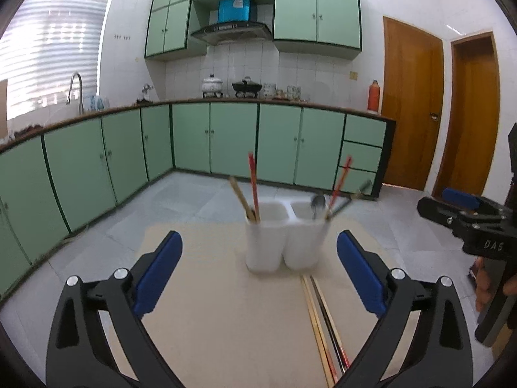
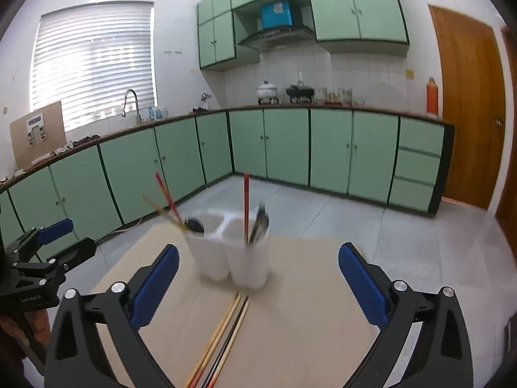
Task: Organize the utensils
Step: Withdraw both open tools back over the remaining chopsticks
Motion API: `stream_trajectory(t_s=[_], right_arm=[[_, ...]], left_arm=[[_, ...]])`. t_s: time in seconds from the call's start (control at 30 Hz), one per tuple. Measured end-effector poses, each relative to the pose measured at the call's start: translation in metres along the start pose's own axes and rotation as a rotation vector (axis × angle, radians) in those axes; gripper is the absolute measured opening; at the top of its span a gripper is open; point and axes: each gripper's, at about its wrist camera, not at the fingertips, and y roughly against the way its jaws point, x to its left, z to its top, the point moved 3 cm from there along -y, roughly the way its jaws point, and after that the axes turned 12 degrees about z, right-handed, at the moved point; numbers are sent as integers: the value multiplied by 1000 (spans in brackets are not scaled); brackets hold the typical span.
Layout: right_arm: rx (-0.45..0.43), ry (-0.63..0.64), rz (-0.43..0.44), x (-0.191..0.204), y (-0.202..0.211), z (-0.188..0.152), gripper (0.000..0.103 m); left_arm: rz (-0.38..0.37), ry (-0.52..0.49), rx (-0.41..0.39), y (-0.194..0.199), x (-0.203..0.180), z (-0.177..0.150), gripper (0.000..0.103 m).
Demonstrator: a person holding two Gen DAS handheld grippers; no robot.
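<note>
A white two-compartment utensil holder (image 1: 284, 239) (image 2: 232, 252) stands on a beige table (image 1: 226, 317) (image 2: 290, 323). It holds red and wooden chopsticks (image 1: 253, 187) (image 2: 246, 200) and a dark spoon (image 1: 318, 205) (image 2: 194, 225). Several loose chopsticks (image 1: 323, 326) (image 2: 223, 339) lie flat on the table in front of the holder. My left gripper (image 1: 259, 252) is open and empty, short of the holder. My right gripper (image 2: 258, 265) is open and empty too, also short of it. Each gripper shows at the edge of the other's view (image 1: 465, 223) (image 2: 38, 258).
Green kitchen cabinets (image 1: 210, 139) and a counter with pots line the far wall. A wooden door (image 1: 410, 106) is at the right. Tiled floor lies beyond the table's far edge.
</note>
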Motion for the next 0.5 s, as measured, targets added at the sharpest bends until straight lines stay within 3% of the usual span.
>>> stream_trajectory(t_s=[0.5], right_arm=[[189,-99,-55,4,-2,-127,97]], left_arm=[[2,-123,200,-7,-15,-110,94]])
